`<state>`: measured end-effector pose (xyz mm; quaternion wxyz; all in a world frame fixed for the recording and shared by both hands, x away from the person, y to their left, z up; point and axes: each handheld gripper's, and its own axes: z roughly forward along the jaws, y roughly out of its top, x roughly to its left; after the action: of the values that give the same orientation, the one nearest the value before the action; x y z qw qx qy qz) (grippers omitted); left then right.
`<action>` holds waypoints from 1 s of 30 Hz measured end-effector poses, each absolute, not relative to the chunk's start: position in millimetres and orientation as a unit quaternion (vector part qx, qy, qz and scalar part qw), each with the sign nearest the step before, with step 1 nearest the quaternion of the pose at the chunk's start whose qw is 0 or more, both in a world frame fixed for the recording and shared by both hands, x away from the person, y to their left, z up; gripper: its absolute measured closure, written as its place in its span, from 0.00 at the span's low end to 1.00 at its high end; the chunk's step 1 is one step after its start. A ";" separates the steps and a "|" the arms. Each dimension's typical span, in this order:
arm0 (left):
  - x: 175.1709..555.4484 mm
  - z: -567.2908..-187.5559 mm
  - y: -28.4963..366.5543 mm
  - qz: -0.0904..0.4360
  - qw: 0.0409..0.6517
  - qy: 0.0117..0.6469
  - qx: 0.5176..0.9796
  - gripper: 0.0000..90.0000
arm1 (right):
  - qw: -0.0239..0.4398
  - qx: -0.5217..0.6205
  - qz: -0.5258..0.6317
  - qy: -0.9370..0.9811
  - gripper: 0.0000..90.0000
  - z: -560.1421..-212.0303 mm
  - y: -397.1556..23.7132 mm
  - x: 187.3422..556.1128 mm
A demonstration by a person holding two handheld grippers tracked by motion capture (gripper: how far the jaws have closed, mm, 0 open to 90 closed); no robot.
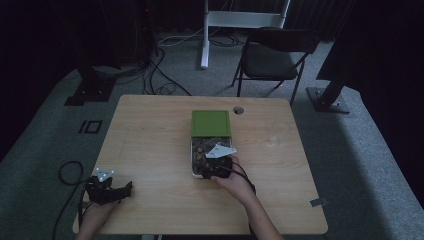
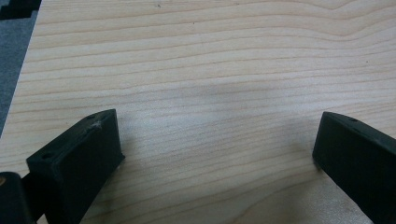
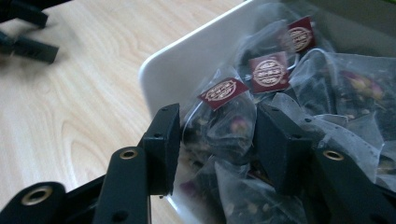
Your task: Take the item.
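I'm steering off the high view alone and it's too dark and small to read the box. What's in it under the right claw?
Observer: Mesh tea bags with dark red tags, piled in a white box.
Operator: Has the right claw got one yet?
Observer: Not clamped. The right claw is open, with a jaw on each side of one bag.
Operator: And the left claw, anything between its jaws?
Observer: No. The left claw is wide open, with bare table between its jaws.
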<state>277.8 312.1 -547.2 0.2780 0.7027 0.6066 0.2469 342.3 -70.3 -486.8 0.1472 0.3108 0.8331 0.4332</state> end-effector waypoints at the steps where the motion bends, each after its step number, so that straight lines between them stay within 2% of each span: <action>1: 277.8 -547.2 312.1 0.247 0.278 0.607 0.703 0.02 | 0.146 0.311 0.433 0.833 0.57 -487.4 -69.4 342.5; 4: 277.9 -547.3 311.9 0.247 0.279 0.607 0.702 0.02 | 0.153 0.302 0.421 0.842 0.56 -489.5 -63.8 341.9; 6: 277.9 -547.3 311.9 0.247 0.279 0.607 0.702 0.02 | 0.160 0.302 0.417 0.842 0.59 -489.7 -62.0 341.7; 10: 277.9 -547.3 311.9 0.247 0.279 0.607 0.702 0.02 | 0.170 0.299 0.413 0.843 0.78 -486.9 -64.7 341.2; 15: 277.8 -547.2 312.0 0.247 0.278 0.607 0.703 0.02 | 0.171 0.289 0.417 0.845 0.85 -480.6 -69.2 338.2; 22: 278.0 -547.4 311.7 0.247 0.280 0.608 0.701 0.02 | 0.169 0.295 0.438 0.832 0.86 -466.2 -77.8 335.2; 25: 277.9 -547.3 311.9 0.247 0.279 0.607 0.701 0.02 | 0.149 0.300 0.453 0.826 0.86 -460.8 -82.2 335.7; 30: 277.9 -547.3 311.9 0.247 0.279 0.607 0.702 0.02 | 0.155 0.298 0.455 0.824 0.87 -453.9 -86.8 334.5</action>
<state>277.9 311.9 -547.3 0.2791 0.7015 0.6074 0.2472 334.5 -86.8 -453.9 0.1551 0.2982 0.8244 0.4555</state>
